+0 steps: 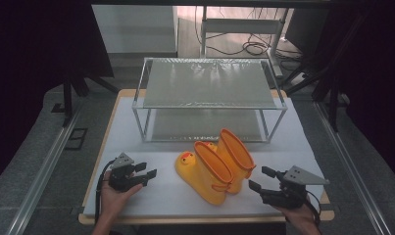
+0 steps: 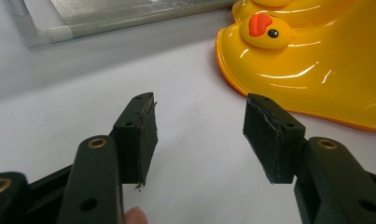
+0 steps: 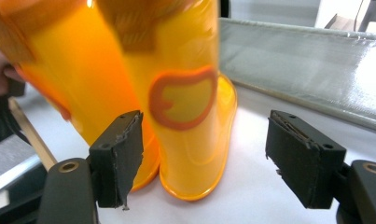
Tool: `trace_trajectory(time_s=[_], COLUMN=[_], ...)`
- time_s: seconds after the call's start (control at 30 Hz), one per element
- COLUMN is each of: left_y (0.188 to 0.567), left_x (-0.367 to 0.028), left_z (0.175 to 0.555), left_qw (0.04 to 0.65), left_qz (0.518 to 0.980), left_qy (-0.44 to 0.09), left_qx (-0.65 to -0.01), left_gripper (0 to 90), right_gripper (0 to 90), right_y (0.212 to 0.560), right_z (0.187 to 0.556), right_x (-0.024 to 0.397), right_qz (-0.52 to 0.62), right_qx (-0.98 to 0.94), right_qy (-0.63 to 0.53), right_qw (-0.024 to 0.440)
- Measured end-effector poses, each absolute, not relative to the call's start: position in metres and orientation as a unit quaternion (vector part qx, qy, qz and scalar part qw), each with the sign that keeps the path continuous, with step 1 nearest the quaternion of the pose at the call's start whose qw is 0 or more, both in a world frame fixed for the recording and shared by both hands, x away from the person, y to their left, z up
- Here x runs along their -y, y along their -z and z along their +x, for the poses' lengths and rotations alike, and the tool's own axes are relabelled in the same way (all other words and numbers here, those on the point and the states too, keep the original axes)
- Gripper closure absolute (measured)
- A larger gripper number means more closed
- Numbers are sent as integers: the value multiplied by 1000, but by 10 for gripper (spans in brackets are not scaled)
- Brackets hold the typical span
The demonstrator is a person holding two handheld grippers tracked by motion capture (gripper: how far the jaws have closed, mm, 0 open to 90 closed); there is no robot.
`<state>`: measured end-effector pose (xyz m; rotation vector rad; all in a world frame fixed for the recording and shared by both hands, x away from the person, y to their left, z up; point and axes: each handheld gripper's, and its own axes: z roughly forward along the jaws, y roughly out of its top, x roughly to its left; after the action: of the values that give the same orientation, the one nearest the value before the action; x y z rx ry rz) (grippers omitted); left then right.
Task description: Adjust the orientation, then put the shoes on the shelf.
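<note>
Left gripper [image 1: 145, 173] at 8 o'clock and right gripper [image 1: 262, 179] at 4 o'clock rest low, jaws spread and empty, flanking the yellow boots [image 1: 215, 165].

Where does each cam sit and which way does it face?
High view: above the person's side, looking forward and down on the white table, rack and yellow boots; both hands and grippers show.
Left gripper view: on the left gripper, facing a boot toe with a duck face.
Right gripper view: on the right gripper, facing the boots' heels.
Shared: boots, rack.
</note>
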<state>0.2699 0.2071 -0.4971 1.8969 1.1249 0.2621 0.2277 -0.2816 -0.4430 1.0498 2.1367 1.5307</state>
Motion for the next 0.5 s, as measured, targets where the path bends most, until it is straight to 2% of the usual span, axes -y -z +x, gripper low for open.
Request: trace_trajectory(time_s=[0.3, 0.5], left_y=[497, 495], left_x=[-209, -211], left_z=[269, 268], left_qw=[445, 449], left_qz=[763, 759], left_qy=[-106, -108], left_qx=[-456, -459], left_gripper=[439, 440], right_gripper=[331, 343], right_y=[418, 395], right_z=[242, 253], right_x=[297, 302], right_qz=[366, 356], right_qx=[-745, -761], right_qy=[-542, -526], right_qw=[131, 135])
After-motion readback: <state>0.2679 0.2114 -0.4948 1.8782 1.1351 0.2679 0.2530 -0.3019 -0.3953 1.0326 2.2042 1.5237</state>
